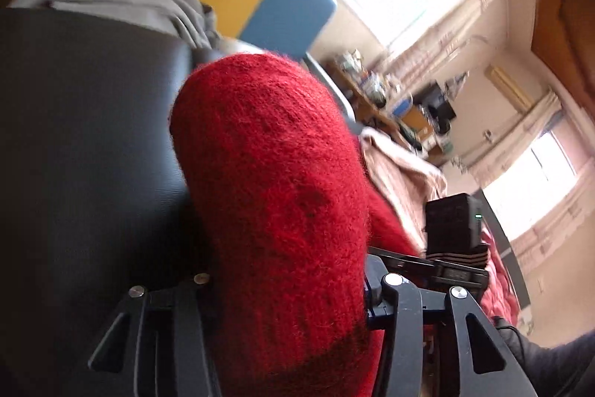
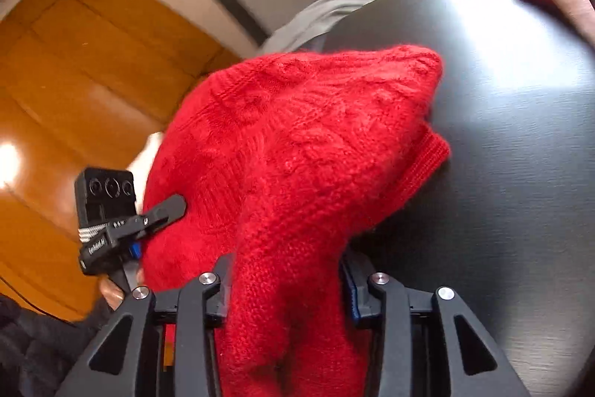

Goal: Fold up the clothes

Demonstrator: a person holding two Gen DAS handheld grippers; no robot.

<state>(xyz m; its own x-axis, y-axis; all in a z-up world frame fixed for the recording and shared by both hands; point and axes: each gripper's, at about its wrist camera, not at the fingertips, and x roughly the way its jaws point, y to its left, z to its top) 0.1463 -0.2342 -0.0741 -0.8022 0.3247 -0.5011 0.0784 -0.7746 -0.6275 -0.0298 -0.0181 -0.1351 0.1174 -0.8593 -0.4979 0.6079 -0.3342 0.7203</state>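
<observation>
you have both tongs, left (image 1: 290,285) and right (image 2: 286,289), clamped on the red sweater (image 2: 297,144) lifted over the table (image 2: 520,136); folding barely begun.

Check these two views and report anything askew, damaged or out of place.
Nothing looks damaged or spilled. The red knitted sweater is bunched rather than flat, clamped in both the left gripper and the right gripper over the black table. A grey garment hangs crumpled over the table's far edge, unfolded.
</observation>
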